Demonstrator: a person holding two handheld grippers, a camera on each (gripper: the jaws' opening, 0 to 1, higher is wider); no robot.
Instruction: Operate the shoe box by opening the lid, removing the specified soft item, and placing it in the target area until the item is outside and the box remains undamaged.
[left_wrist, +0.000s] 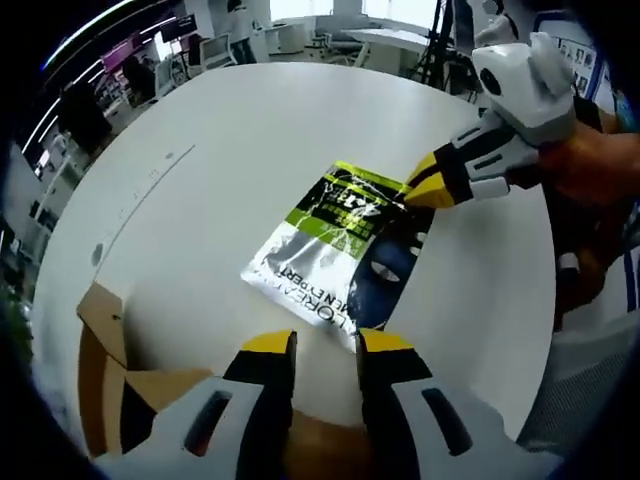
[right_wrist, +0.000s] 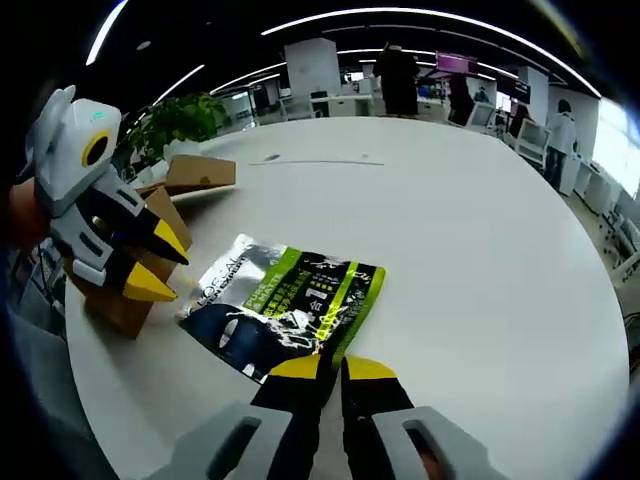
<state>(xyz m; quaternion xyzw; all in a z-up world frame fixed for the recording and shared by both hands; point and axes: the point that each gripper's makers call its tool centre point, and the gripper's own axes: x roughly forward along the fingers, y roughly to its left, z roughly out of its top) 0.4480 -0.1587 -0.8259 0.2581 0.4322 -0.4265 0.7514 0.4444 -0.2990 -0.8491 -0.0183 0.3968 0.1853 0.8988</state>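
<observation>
Green-edged packet (right_wrist: 283, 308) seemingly pinched by closed right gripper (right_wrist: 332, 368); left gripper (left_wrist: 325, 344) parted, empty.

The cardboard box (left_wrist: 110, 370) is cut off behind the left claw (left_wrist: 325, 345).

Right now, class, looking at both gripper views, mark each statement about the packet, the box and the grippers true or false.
1. The soft packet lies on the white table, outside the box. True.
2. The right gripper grips the packet's green edge. True.
3. The left gripper is clamped on the packet. False: its fingers stand apart above the cardboard box, holding nothing.
4. The box is on the floor. False: it sits on the table beside the packet.
5. The packet is plain red. False: green, silver and dark.
</observation>
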